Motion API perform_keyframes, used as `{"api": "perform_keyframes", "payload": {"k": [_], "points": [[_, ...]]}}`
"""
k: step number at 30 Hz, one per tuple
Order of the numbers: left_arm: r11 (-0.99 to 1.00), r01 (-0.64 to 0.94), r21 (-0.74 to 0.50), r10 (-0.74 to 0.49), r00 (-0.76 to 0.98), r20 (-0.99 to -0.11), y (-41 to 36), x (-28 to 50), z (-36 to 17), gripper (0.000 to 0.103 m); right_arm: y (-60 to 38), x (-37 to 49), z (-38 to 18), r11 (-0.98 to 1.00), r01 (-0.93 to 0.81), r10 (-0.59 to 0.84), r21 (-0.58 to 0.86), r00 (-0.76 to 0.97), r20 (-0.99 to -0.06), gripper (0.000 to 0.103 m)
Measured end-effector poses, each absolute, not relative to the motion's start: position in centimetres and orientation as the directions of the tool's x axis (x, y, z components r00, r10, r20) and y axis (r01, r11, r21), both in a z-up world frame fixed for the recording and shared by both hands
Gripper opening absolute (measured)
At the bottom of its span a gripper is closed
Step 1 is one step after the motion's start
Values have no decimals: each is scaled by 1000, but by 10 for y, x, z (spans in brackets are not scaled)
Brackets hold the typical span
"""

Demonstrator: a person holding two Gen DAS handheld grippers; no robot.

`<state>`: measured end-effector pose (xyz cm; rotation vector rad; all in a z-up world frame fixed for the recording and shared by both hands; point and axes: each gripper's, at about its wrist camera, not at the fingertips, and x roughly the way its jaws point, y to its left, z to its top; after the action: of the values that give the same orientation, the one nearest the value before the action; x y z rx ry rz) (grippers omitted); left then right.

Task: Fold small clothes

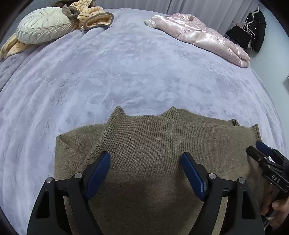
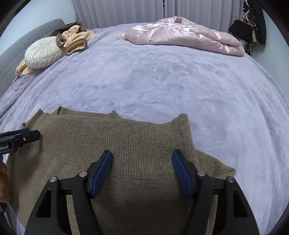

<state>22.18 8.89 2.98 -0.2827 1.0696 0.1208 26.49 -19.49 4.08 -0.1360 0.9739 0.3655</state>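
A brown knit sweater [image 1: 153,144] lies partly folded on the lavender bed cover [image 1: 126,72], its ribbed hem turned up over the body. My left gripper [image 1: 146,159] is open and empty, hovering just above the ribbed band. My right gripper [image 2: 142,157] is open and empty too, above the same sweater [image 2: 126,141] near its right edge. The right gripper also shows at the right edge of the left wrist view [image 1: 260,146]. The left gripper shows at the left edge of the right wrist view [image 2: 34,134].
A pink satin jacket [image 1: 202,36] lies at the far right of the bed. A round cream cushion [image 1: 43,27] and striped peach clothes [image 1: 90,16] lie at the far left. Black clothes on hangers [image 1: 252,32] hang by the wall. White curtains [image 2: 126,12] stand behind.
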Motion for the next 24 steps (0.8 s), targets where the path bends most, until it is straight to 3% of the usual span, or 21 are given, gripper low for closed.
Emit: {"api": "perform_keyframes", "payload": {"k": [8,12,16,24], "points": [[979,-192,-63,37,479,-877,76,222,22,82,-217,275,37,948,-301,252,101,519,-817,72],[975,-207,-80,30,479,-877,80,213,34,82,-233,271,51,980,-184,173,81,570,-804,73],[968,-222,-114,14,506,-863,83,193,50,82,-251,255,72,978,-155,203,137,596,-776,73],[973,-189,-135,-17,523,-852,70,110,60,82,-220,179,84,925,-354,321,137,539,-779,78]]}}
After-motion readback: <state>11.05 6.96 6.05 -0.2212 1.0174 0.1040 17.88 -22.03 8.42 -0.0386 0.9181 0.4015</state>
